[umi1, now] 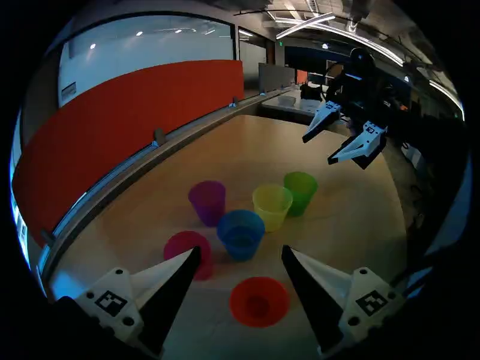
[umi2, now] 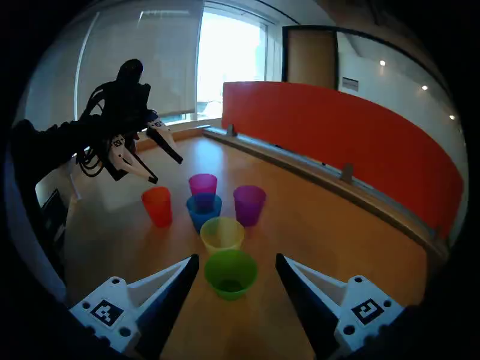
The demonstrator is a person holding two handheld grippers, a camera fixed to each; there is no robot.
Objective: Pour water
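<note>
A: How are the two grippers held?

B: Both are in the air over the wooden surface (umi1: 354, 222), facing each other across a cluster of cups. The left gripper (umi1: 240, 252) tilts down toward the cups with its jaws apart, gripping nothing. The orange cup (umi1: 259, 301) stands nearest it, below the gap. In the right gripper view a dark sleeve (umi2: 54, 141) carries it, fingers slanting down. The right gripper (umi2: 236, 258) points in from the opposite end, jaws spread and empty, with the green cup (umi2: 230, 273) nearest.

A: And the cups?

B: There are six, all upright, mouths up, long axis vertical. The blue cup (umi1: 241, 231) sits in the middle, just beside the yellow cup (umi1: 272, 204). The purple cup (umi1: 207, 201) and pink cup (umi1: 187, 247) stand toward the red partition (umi1: 120, 126).

A: Water in any?

B: I cannot tell — the tinted walls hide it.
</note>
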